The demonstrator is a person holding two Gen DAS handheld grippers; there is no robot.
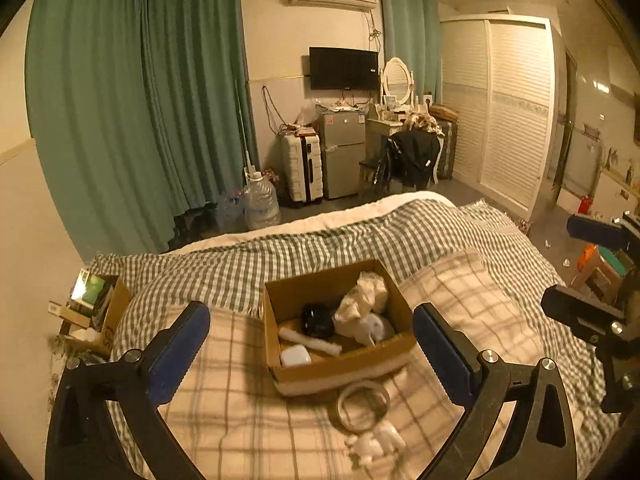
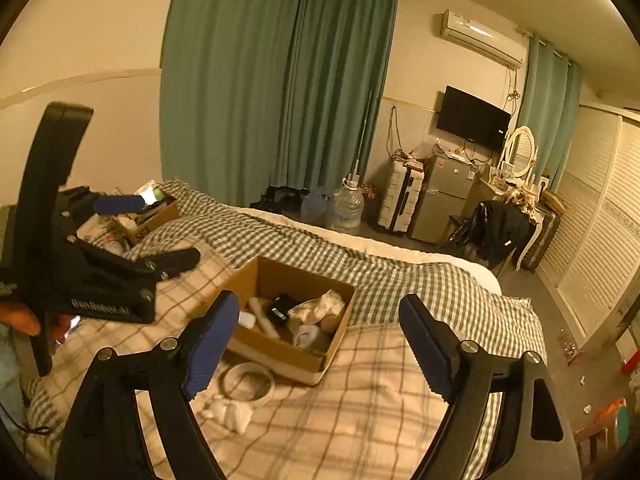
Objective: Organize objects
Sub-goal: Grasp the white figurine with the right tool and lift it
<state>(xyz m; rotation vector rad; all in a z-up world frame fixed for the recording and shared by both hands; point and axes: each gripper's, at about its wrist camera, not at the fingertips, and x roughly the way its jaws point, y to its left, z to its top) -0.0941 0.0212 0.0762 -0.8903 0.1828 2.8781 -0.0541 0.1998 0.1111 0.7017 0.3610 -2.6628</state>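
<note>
An open cardboard box (image 1: pixel 286 378) (image 2: pixel 312 360) sits on the checked bedspread. It holds a black object (image 1: pixel 318 320), a white tube (image 1: pixel 310 341), a white case (image 1: pixel 295 357) and crumpled white cloth (image 1: pixel 362 300). A tape roll (image 1: pixel 363 404) (image 2: pixel 249 383) and a small white crumpled item (image 1: pixel 376 442) (image 2: pixel 230 412) lie on the bed in front of the box. My left gripper (image 1: pixel 312 352) is open and empty above the bed, near the box. My right gripper (image 2: pixel 316 344) is open and empty; it also shows at the right edge of the left wrist view (image 1: pixel 580 272).
A second box of clutter (image 1: pixel 98 312) stands at the bed's left side. Water jugs (image 1: pixel 262 204), a white suitcase (image 1: pixel 302 168), a small fridge (image 1: pixel 344 152) and a chair with a black jacket (image 1: pixel 416 156) stand beyond the bed. A wardrobe (image 1: pixel 512 112) is on the right.
</note>
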